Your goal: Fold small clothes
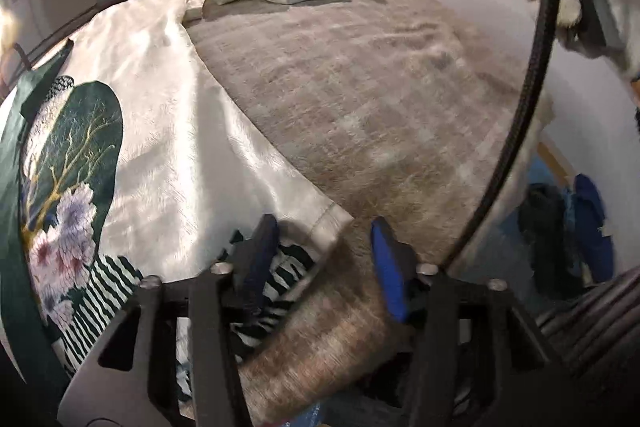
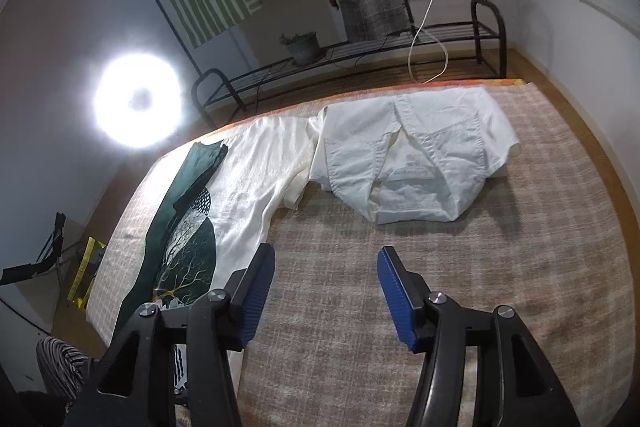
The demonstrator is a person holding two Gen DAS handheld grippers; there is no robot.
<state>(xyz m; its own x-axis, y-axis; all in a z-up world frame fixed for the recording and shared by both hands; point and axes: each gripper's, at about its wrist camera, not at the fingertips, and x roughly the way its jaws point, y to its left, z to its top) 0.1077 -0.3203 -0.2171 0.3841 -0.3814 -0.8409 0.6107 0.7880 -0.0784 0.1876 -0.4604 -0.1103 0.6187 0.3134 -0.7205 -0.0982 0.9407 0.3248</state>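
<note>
Two garments lie on the woven mat [image 2: 440, 287], and the coming move turns on which gripper sits nearer which one. Nearest, at the bottom of the left wrist view, the left gripper [image 1: 324, 255] stands with its blue pads parted by a modest gap and nothing pinched between them; the hemmed corner of the printed shirt [image 1: 168, 155] lies right at its left finger, lower centre of the frame, touching or just over it. From that corner the shirt runs away toward the upper left, its long axis slanting up the frame, with the green tree print at the left edge. In the right wrist view the right gripper [image 2: 326, 291] hovers over bare mat, its fingers fairly wide and empty, the same shirt's edge just beside its left finger. Farther off, in the upper centre, the white shorts [image 2: 412, 167] lie crumpled across the frame, well apart from both grippers. By this judgement the left hand is better placed to take the shirt's near corner
</note>
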